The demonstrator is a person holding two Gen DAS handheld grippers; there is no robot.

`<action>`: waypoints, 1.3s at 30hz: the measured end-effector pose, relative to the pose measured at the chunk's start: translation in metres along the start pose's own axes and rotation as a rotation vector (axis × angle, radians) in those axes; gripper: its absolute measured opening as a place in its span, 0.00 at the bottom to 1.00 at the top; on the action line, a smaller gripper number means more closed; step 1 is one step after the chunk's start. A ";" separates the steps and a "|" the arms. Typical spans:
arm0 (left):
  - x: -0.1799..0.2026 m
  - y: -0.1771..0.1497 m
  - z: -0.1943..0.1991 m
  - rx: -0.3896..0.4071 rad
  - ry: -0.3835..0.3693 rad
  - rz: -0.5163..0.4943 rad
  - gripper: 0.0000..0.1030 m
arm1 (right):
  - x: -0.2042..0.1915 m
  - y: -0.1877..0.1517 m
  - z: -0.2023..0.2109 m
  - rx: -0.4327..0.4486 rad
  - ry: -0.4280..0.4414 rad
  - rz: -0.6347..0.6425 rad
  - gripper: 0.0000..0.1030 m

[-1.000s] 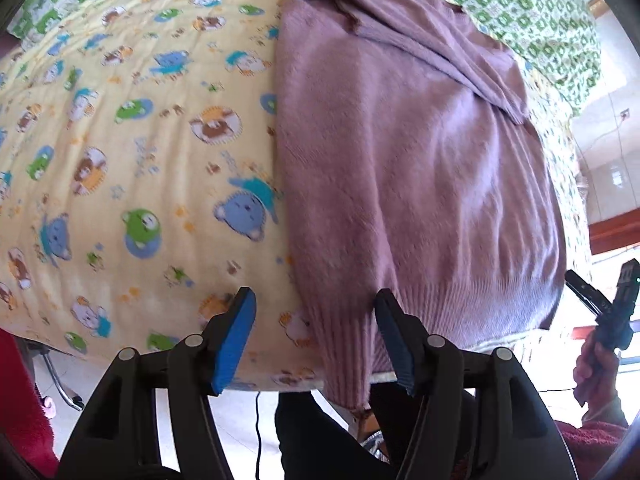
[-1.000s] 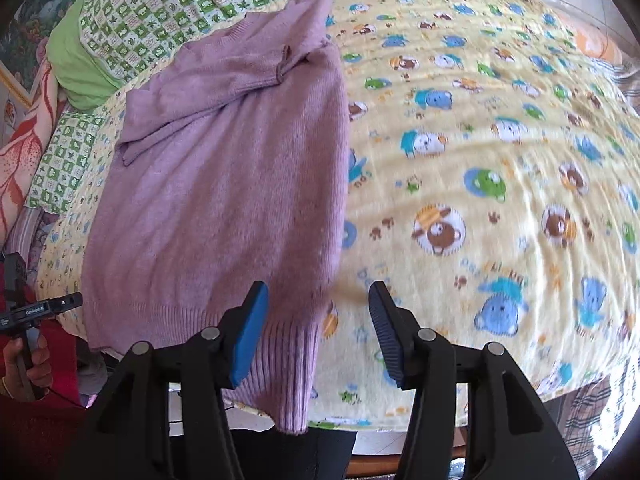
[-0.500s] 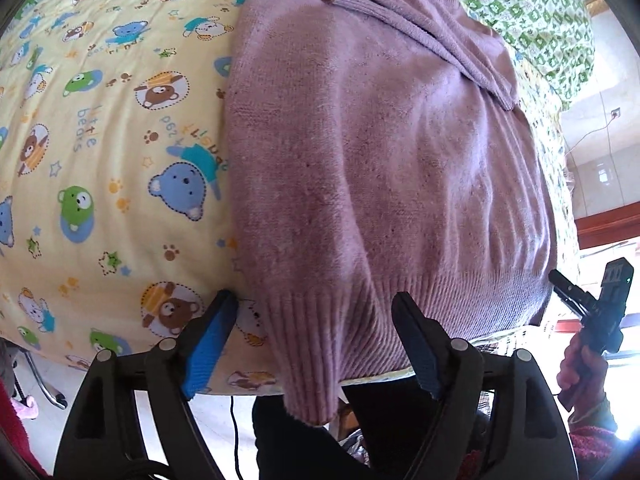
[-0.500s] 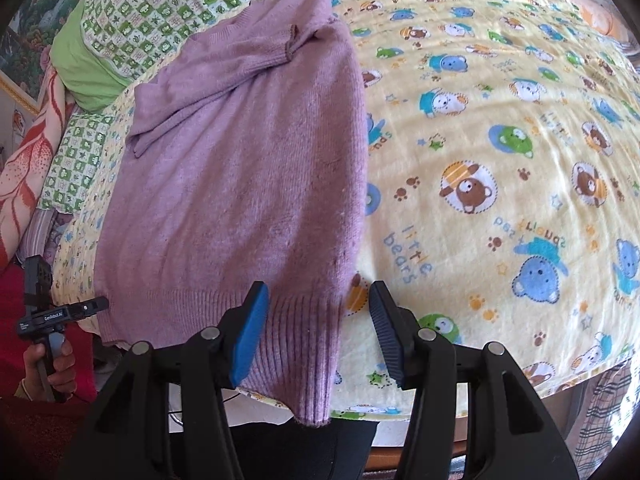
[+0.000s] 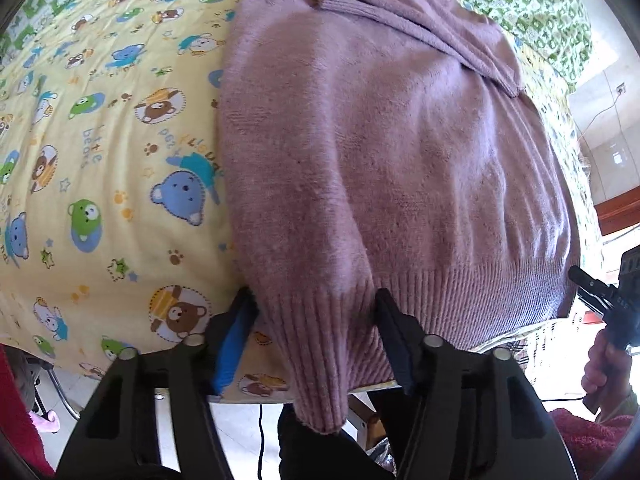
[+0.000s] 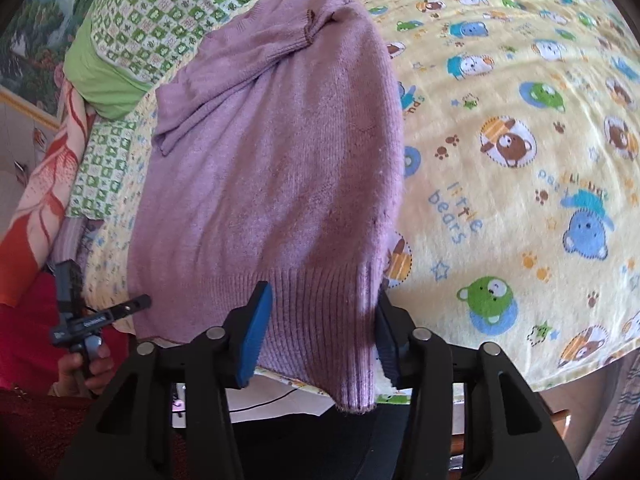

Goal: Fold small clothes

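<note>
Two hand-held grippers point down at the near edge of a bed. The left hand-held gripper [image 5: 316, 320] has its jaws around the ribbed hem corner of a purple sweater [image 5: 392, 152]; they have just been closing, and the hem lies between them. Its left blue pad [image 5: 234, 344] stands at the cloth's edge, but a firm pinch I cannot tell. The right hand-held gripper [image 6: 320, 328] also has its jaws on both sides of the ribbed hem, at its corner near the bear print; they also have just been closing, with the knit between them, and the pads [image 6: 256, 332] seem not yet to press it flat.

The sweater lies spread on a yellow blanket [image 5: 100, 160] with cartoon bears, its hem corner hanging over the bed edge. One sleeve is folded across the upper part. Behind it is a green checked cover [image 6: 160, 12]. In each view a hand [image 6: 86, 368] holds the other gripper at the side.
</note>
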State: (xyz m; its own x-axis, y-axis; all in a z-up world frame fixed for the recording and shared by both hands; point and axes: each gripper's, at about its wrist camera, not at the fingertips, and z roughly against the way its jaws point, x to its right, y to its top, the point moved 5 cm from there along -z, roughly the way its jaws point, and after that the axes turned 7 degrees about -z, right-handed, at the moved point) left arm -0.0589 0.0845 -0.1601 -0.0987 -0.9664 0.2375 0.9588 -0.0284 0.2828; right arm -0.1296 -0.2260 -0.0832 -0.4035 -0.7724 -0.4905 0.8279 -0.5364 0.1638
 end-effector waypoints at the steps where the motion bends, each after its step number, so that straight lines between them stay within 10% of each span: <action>1: -0.001 0.000 0.000 0.003 0.004 -0.005 0.41 | 0.004 0.000 -0.001 0.003 0.000 -0.015 0.34; 4: -0.003 0.000 0.003 0.010 -0.019 -0.022 0.13 | 0.009 0.001 -0.003 -0.012 0.015 -0.044 0.08; 22: 0.012 0.035 0.057 0.169 -0.175 -0.005 0.09 | -0.008 0.036 0.042 0.110 0.168 -0.069 0.06; 39: 0.014 0.275 0.103 0.408 -0.114 -0.025 0.09 | -0.086 0.244 0.044 0.326 0.300 -0.005 0.06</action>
State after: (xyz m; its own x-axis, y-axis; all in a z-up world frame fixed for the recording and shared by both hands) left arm 0.1759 0.0895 0.0165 -0.1713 -0.9316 0.3205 0.7737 0.0742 0.6292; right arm 0.0897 -0.3051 0.0364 -0.2367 -0.6623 -0.7109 0.6406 -0.6565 0.3983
